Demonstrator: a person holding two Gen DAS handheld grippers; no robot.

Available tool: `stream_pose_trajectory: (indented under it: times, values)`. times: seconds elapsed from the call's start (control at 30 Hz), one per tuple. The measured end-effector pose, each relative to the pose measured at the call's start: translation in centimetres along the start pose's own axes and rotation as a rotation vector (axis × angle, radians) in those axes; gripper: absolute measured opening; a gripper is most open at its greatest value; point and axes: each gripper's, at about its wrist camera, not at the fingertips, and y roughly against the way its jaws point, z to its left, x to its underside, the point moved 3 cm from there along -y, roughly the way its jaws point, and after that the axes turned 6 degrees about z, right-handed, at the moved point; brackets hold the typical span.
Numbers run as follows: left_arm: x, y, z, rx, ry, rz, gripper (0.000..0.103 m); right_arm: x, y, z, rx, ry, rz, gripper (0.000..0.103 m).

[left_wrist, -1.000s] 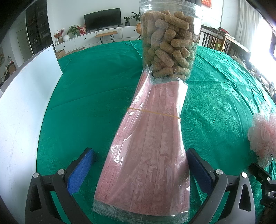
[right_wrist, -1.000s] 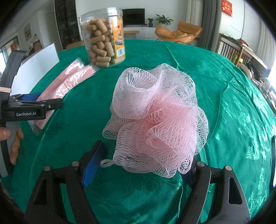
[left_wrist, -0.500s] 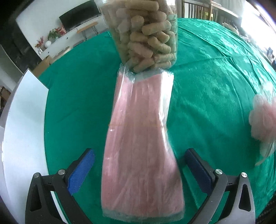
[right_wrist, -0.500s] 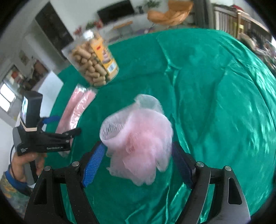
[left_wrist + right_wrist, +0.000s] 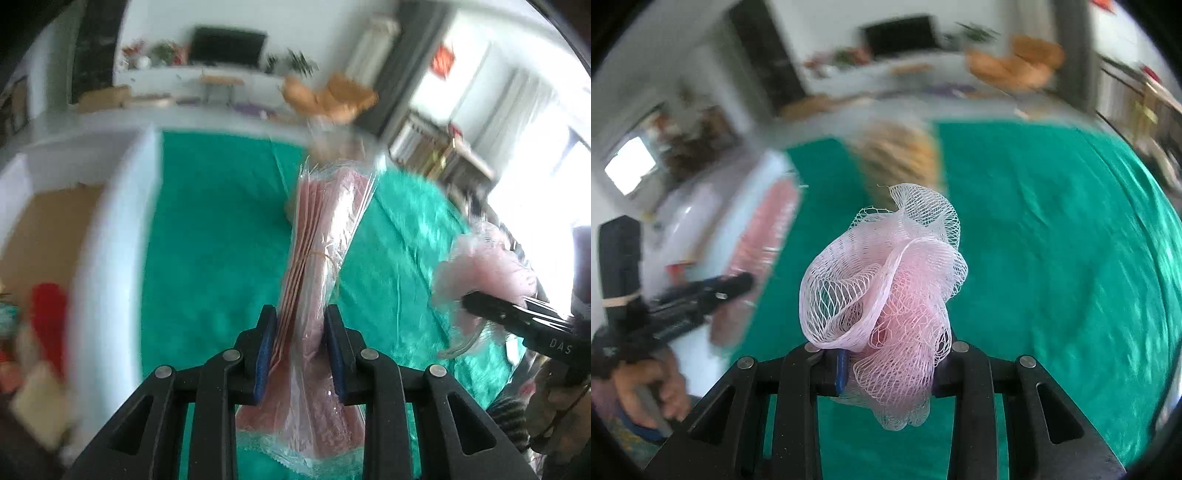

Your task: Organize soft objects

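Left tool (image 5: 300, 345) and right tool (image 5: 890, 363) both clamped, raised.

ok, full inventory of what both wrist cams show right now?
mask pack: 1, pink in clear plastic, clamped in the left tool, lifted above the cloth
mesh bath pouf: 1, pale pink, clamped in the right tool
snack jar: 1, tan contents, blurred, on the cloth behind the pouf
tablecloth: 1, green, covers the table
box: 1, white walls, at the table's left, blurred items inside
left tool: black with blue pads, shut on the pack
right tool: black with blue pads, shut on the pouf
hand: 1, holding the left tool's handle
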Motion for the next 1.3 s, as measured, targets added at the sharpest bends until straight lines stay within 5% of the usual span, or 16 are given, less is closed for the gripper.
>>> stream_pose_trajectory:
  times: [0.13,0.23,0.3,0.37,0.43,0.5,0.8,0.97,1.3]
  values:
    - [-0.2,7.7,6.4,-0.141,0.069,-0.103,0.027,-2.8,0.5,9.4,-0.180,0.122,-0.002,0.034]
    - [0.9,11.6,12.3,-0.315,0.144,-0.112,0.028,-3.9,-0.8,17.3,-0.321,0.210,0.036,0.035]
    - [2.2,12.8,16.2,-0.458,0.187,-0.072,0.038,-4.0,-2.2,21.3,-0.373,0.248,0.059,0.050]
    - [3.9,13.4,19.1,-0.557,0.222,-0.035,0.077,-3.8,-4.6,24.8,-0.434,0.264,0.077,0.074]
    - [5.2,13.5,20.6,-0.645,0.244,-0.025,0.090,-3.3,-8.1,27.1,-0.470,0.232,0.168,0.074]
    - [6.3,13.8,21.2,-0.693,0.246,-0.014,0.090,-2.8,-9.7,27.5,-0.439,0.214,0.207,0.074]
    - [7.0,13.6,17.6,-0.818,0.237,-0.039,0.094,-2.2,-8.4,24.1,-0.279,0.267,0.144,0.074]
    - [6.8,12.7,16.4,-0.773,0.292,-0.032,0.097,-2.2,-8.0,23.8,-0.233,0.300,0.132,0.075]
    - [6.0,11.5,15.2,-0.841,0.268,0.005,0.097,-1.9,-8.6,24.1,-0.163,0.350,0.147,0.075]
